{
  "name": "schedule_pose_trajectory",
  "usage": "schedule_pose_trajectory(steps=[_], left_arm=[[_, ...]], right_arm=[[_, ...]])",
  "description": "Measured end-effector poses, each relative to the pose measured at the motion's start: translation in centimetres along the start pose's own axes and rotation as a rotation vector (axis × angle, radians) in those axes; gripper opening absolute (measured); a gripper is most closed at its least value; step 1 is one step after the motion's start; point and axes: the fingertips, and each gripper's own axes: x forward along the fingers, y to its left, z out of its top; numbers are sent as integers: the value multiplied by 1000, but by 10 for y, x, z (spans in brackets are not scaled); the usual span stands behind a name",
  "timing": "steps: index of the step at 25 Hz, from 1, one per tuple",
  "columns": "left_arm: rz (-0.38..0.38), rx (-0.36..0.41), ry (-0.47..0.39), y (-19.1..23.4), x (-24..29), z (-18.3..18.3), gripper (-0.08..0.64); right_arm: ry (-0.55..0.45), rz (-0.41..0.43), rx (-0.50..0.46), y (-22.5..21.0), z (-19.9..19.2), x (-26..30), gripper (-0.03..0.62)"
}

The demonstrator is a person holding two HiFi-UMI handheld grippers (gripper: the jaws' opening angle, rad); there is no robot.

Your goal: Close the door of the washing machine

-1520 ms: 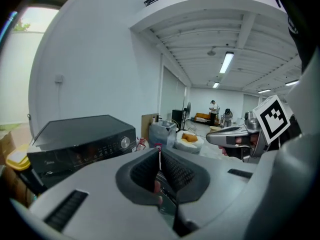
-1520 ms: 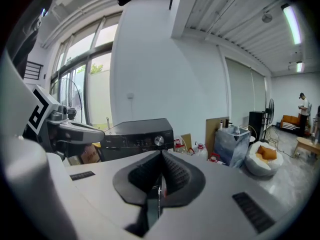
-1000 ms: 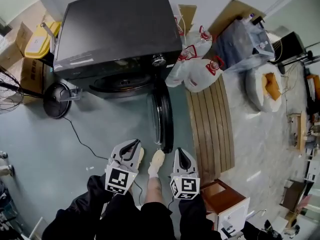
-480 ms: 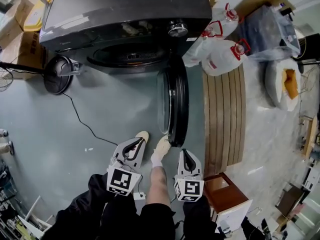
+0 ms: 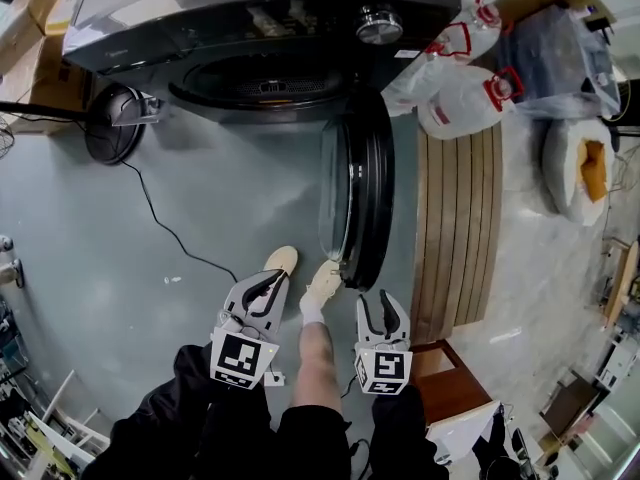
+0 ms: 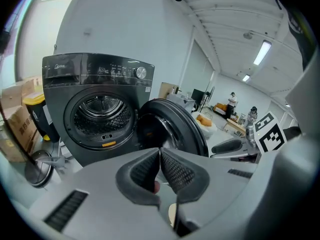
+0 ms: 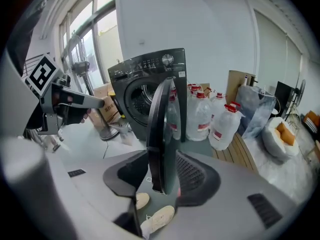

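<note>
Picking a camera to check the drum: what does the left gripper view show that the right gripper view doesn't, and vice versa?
Left gripper view only: the whole perforated steel drum mouth and a yellow-lidded bin. Right gripper view only: clear red-capped water jugs and a slatted wooden platform. Both: the dark grey front-loading washing machine, its round door open.

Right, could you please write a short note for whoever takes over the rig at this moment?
Left gripper: jaws shut, empty.
Right gripper: jaws have just been opening and now stand apart. The door's edge lines up ahead of the gap, but nothing is gripped.
Door: wide open, sticking out from the washer toward the person.
Done: nothing yet; both grippers sit just short of the door's near edge.
Left: push the door round until it shuts over the drum opening.
</note>
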Motion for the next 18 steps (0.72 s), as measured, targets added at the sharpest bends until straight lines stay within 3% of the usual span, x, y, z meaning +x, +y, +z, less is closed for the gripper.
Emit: schedule_pose_trajectory(steps=[7, 14, 18], left_arm=[[54, -42, 1, 9, 0, -11, 29], [118, -78, 4, 18, -4, -24, 29], [167, -108, 12, 23, -9, -28, 29]], right_arm=[[30, 39, -31, -6, -6, 15, 184], [65, 98, -69, -4, -11, 31, 100], [65, 144, -83, 2, -11, 32, 100]])
